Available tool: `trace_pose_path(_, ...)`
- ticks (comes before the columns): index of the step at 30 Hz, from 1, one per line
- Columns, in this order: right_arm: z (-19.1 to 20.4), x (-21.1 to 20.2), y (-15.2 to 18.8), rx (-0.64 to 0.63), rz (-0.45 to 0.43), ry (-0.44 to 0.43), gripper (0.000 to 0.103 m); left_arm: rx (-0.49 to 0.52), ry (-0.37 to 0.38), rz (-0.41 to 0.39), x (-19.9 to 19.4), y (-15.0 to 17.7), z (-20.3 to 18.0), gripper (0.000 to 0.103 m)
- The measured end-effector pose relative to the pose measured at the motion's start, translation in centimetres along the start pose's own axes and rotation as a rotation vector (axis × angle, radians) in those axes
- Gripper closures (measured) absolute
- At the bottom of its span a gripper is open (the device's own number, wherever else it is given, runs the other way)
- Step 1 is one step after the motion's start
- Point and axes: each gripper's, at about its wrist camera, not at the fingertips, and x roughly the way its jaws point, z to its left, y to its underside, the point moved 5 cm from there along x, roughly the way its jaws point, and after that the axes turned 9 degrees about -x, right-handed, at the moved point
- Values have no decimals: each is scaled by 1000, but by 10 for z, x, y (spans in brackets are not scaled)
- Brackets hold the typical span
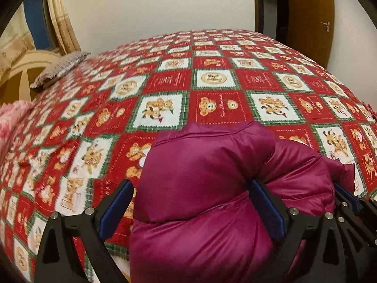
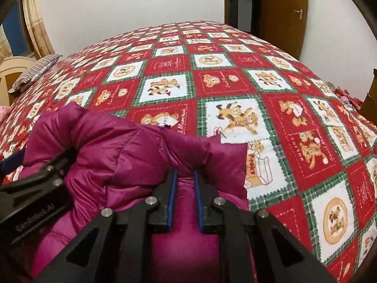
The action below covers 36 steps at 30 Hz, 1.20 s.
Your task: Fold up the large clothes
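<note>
A magenta puffer jacket [image 1: 212, 188] lies bunched at the near edge of the bed; it also shows in the right wrist view [image 2: 113, 165]. My left gripper [image 1: 190, 188] is wide open, its blue-padded fingers [image 1: 117, 202] either side of the padded bulk. My right gripper [image 2: 185, 176] is shut on a fold of the jacket, pads narrowly apart with fabric pinched between. The right gripper's fingers show at the right edge of the left wrist view [image 1: 348, 198]; the left gripper shows at the left of the right wrist view [image 2: 35, 179].
The bed carries a red, white and green teddy-bear quilt [image 1: 212, 82], also in the right wrist view [image 2: 235, 82]. A grey pillow [image 1: 59, 68] and pink bedding [image 1: 11, 122] lie at the left. A brown door [image 2: 282, 11] stands behind, curtains [image 1: 61, 16] at the left.
</note>
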Motion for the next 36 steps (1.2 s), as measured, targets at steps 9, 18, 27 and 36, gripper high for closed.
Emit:
trace_pose_path(9, -2, -1, 0, 12, 1, -17, 87, 0, -3, 6, 1, 3, 0, 2)
trace_pose_path(18, 15, -65, 22, -10, -68, -44, 85, 15, -13, -3, -3, 3, -1, 2)
trace_pose_path(27, 23, -46, 38, -32, -99, -49, 85, 48, -62, -23, -13, 6, -2, 2)
trace_pose_path(36, 23, -44, 39, -25, -116, -62, 85, -15, -36, 15, -34, 21, 10, 2)
